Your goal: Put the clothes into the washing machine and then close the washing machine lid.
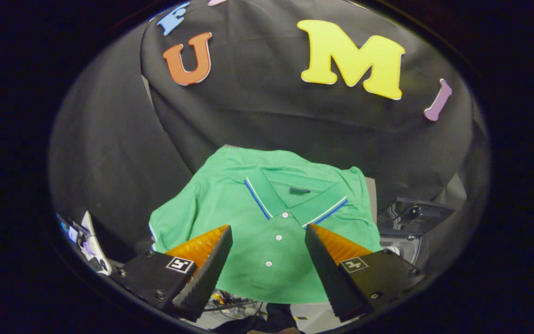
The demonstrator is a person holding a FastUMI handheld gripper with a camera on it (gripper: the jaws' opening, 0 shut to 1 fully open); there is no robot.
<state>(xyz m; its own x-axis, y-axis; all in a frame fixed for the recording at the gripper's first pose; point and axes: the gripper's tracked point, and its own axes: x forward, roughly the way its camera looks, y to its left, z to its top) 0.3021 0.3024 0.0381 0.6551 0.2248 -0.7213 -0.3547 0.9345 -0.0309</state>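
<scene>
One green short-sleeved polo shirt [267, 218] at your 12 o'clock, placket pointing toward you; hand-held gripper [267, 264] spread, holding nothing.

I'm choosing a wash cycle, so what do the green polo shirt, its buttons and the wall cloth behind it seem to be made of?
The green polo shirt, lying flat between and beyond the open gripper fingers, looks like matte knit cotton or a blend: soft folds, a ribbed striped collar. Its small white buttons look like glossy plastic, probably. The black wall cloth looks like a thin matte woven fabric, draped in creases.
</scene>
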